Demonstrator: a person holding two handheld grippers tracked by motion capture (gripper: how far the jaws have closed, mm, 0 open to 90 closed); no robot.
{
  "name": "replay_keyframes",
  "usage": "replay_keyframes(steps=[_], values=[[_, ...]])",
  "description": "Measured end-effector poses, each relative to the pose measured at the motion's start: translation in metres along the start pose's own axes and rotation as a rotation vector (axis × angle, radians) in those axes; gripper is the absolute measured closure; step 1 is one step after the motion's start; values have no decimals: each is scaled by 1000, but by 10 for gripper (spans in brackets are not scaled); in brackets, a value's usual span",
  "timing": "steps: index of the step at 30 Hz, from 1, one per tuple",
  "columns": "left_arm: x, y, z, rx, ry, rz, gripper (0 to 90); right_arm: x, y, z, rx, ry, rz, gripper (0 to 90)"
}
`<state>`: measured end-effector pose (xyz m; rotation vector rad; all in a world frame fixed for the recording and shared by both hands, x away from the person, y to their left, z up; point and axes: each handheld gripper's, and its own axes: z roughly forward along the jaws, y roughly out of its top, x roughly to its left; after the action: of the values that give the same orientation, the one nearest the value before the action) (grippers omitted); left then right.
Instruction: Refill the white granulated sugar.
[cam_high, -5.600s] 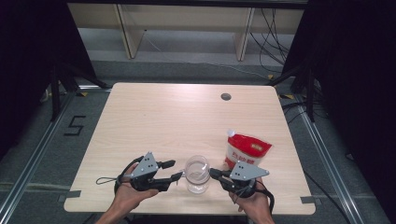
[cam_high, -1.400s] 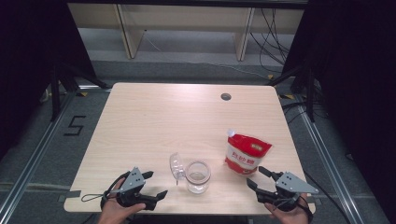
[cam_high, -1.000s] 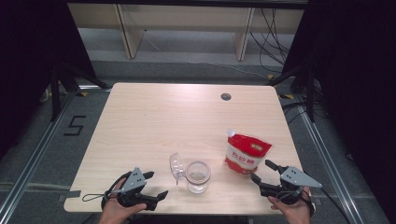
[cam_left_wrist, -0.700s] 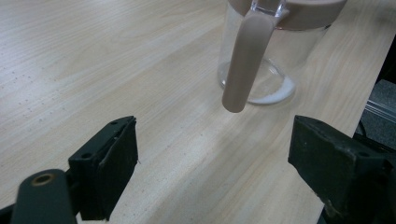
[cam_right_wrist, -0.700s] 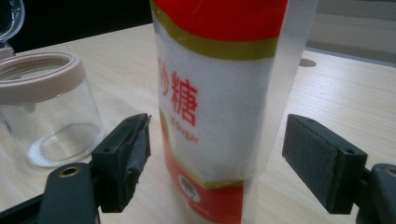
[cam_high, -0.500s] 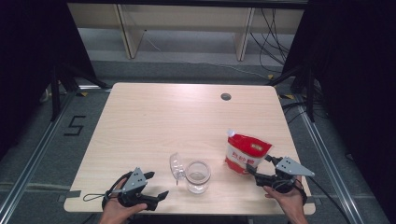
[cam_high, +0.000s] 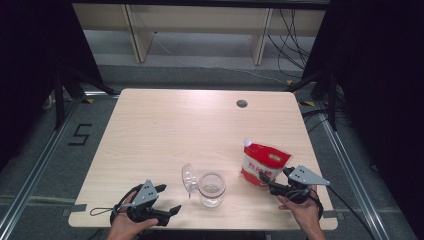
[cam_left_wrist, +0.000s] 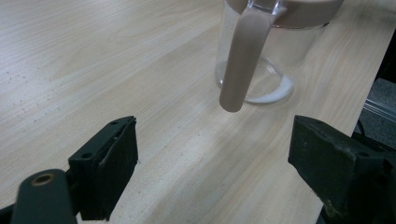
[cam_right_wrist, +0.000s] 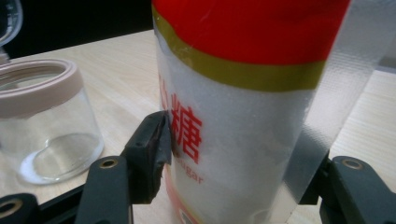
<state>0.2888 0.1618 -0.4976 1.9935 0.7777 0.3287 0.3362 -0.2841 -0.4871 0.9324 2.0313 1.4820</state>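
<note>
A red and white sugar pouch (cam_high: 265, 162) (cam_right_wrist: 243, 93) with a white spout stands at the right of the wooden table (cam_high: 200, 130). My right gripper (cam_high: 275, 176) (cam_right_wrist: 243, 158) has its jaws around the pouch's lower part. The jaws have just been closing, and the left pad (cam_right_wrist: 159, 140) presses on the pouch face. A clear glass jar (cam_high: 212, 188) (cam_right_wrist: 46, 126) (cam_left_wrist: 271, 65) with a pinkish rim stands near the front edge, its lid (cam_high: 187, 176) flipped open to the left. My left gripper (cam_high: 169, 198) (cam_left_wrist: 217, 163) rests open on the table left of the jar, holding nothing.
A round cable hole (cam_high: 242, 104) sits at the table's far side. The jar's pinkish strap (cam_left_wrist: 238, 60) hangs down in front of the left gripper. The table's front edge runs close under both hands. Shelving and cables stand on the floor beyond the table.
My right gripper has moved left and forward up to the sugar pouch, and its jaws have closed in on the pouch. The left gripper, jar and lid have stayed put.
</note>
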Motion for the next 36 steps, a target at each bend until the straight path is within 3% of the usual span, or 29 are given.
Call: replay_keyframes(steps=[1,2,4,5,6,7,9,12,15,16,17,18,19,21,23,28,29,31,32,33,36], values=[[-1,-1,1,-7,2,-11,155,5,-1,1,-21,-31,31,417],[-1,-1,2,-16,-2,-18,155,8,0,1,-9,-47,26,419],[-1,0,1,-2,-1,-11,154,17,1,2,-4,-95,60,426],[-1,-1,1,-8,-3,-13,154,18,2,3,-7,-110,31,427],[-1,-1,1,-9,-3,-12,155,23,2,4,-6,-118,78,428],[-1,-1,1,-9,-2,-12,155,23,2,5,-14,-128,58,428],[-1,-1,1,-8,-2,-10,155,30,3,4,11,-180,71,428],[1,0,1,-8,-4,13,155,34,3,6,-3,-216,59,427],[-1,-1,1,-8,-3,-12,154,31,0,6,-22,-185,71,421],[-1,-1,1,-14,-4,-18,155,29,-1,6,-26,-162,81,404],[-1,-1,1,-15,-5,-19,154,23,-2,6,-26,-134,44,392],[-1,-1,1,-15,-6,-20,154,19,-5,9,-57,-98,61,381],[1,-1,0,10,5,10,155,17,-5,8,-45,-76,55,366],[-1,-1,1,-10,-7,-8,155,14,-6,9,-43,-40,68,367],[-2,-1,1,-17,-2,-13,155,12,-6,10,-27,-15,42,340],[-1,-1,2,-14,-13,-7,154,4,-8,18,-71,24,-29,366],[-1,-1,1,-15,-10,-7,155,4,-9,17,-59,25,-41,376],[-2,-1,1,-18,-5,-12,155,4,-12,20,-54,35,-22,394],[-1,-1,1,-20,-9,-8,155,1,-12,21,-60,28,-46,393],[0,0,1,-14,-11,5,155,3,-13,24,-90,5,-37,394],[-2,-1,1,-17,-8,-11,155,-1,-12,25,-77,53,-81,400]])
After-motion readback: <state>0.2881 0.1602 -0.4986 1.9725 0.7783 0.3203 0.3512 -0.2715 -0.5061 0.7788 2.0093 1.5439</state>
